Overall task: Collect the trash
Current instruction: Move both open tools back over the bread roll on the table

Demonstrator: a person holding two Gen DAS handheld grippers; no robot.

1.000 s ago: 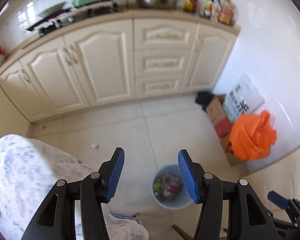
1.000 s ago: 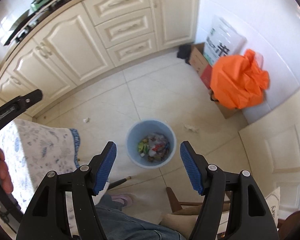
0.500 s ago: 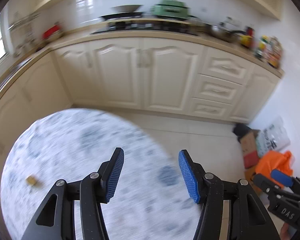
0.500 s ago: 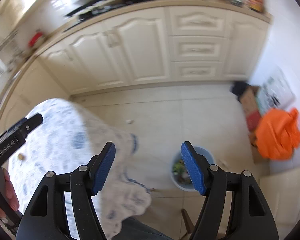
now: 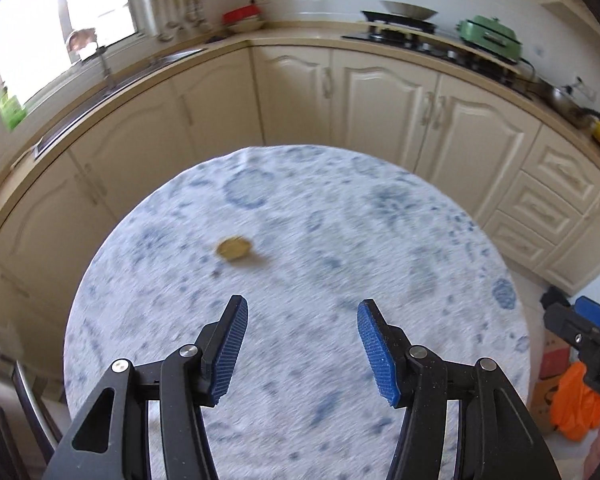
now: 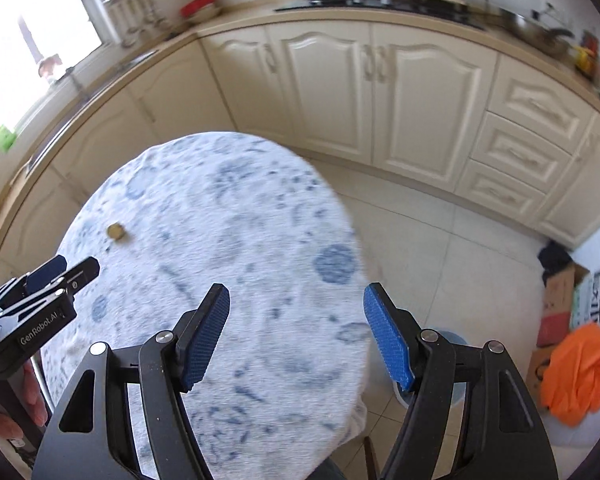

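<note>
Both tools are hovering over the round table (image 5: 380,420) with its blue-patterned cloth. The left gripper (image 5: 300,344) is gaping wide, empty, facing a small yellowish scrap (image 5: 235,249) lying ahead of it on the cloth. The right gripper (image 6: 296,340) is spread and empty too; the blue bin (image 6: 456,364) is peeking out behind its finger.

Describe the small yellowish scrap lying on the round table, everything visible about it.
The scrap is a small, roundish, yellow-tan piece, too blurred to tell its material. It lies alone on the blue-and-white patterned tablecloth, left of the table's centre, casting a faint shadow. Nothing else touches it. The left hand-held gripper is open with the scrap ahead of its fingertips, slightly to their left. In the right wrist view it appears near the table's left edge.
</note>
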